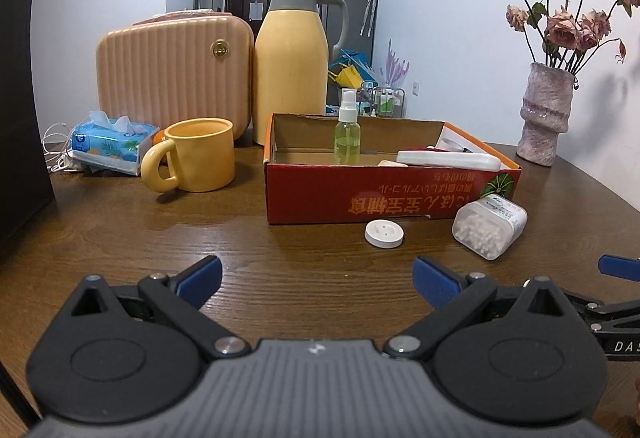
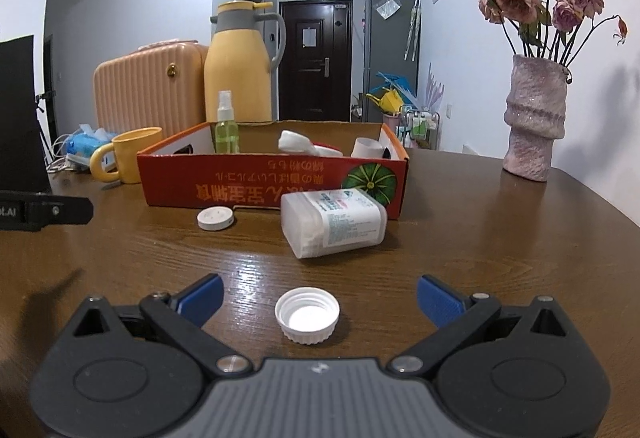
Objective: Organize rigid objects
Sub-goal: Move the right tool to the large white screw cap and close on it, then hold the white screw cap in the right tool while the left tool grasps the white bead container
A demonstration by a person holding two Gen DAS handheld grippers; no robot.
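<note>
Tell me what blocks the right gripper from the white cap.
Nothing visible. The cap lies on bare table between the open right gripper's fingers, apart from both pads.

Two low wrist views, side by side over the table (image 1: pixel 120 238), both facing the far edge.
Left wrist looks at the red box (image 1: pixel 392 193) from farther back; right wrist sits nearer, its fingers framing a white cap (image 2: pixel 307 314). Both share box, thermos (image 1: pixel 292 65) and vase (image 2: pixel 534 121).

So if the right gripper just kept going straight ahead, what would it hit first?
The white cap, lying open side up between the open right gripper's fingers. Past it, probably the swab box on its side.
</note>
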